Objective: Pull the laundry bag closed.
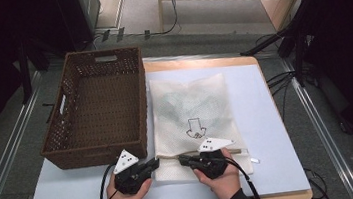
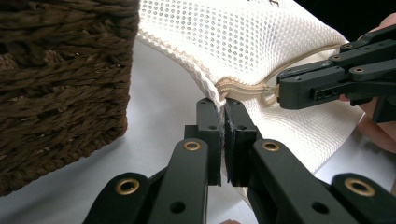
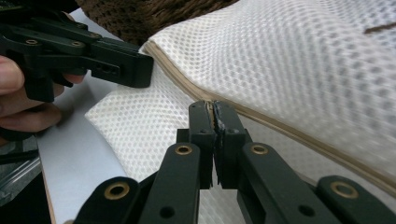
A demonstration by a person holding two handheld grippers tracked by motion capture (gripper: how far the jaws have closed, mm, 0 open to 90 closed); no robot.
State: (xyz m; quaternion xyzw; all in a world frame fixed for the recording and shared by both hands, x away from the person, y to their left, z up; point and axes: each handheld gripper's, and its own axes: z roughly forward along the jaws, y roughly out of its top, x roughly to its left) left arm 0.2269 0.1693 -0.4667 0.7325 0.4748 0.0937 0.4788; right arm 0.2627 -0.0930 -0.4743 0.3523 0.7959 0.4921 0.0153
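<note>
A white mesh bag (image 1: 191, 110) with a black arrow print lies flat on the table, its beige zipper (image 1: 235, 150) running along the near edge. My left gripper (image 1: 156, 163) is shut on the bag's near left corner (image 2: 219, 86), at the zipper's end. A little to its right, my right gripper (image 1: 181, 158) is shut on the zipper pull (image 2: 270, 94). In the right gripper view its jaws (image 3: 214, 109) pinch a thin beige tab against the zipper seam (image 3: 289, 133). Something pale green shows faintly through the mesh.
An empty brown wicker basket (image 1: 65, 109) stands at the left, touching the bag's left edge. The table (image 1: 267, 119) has a pale top, with bare surface right of the bag and along the near edge. Cables and dark stands lie on the floor beyond.
</note>
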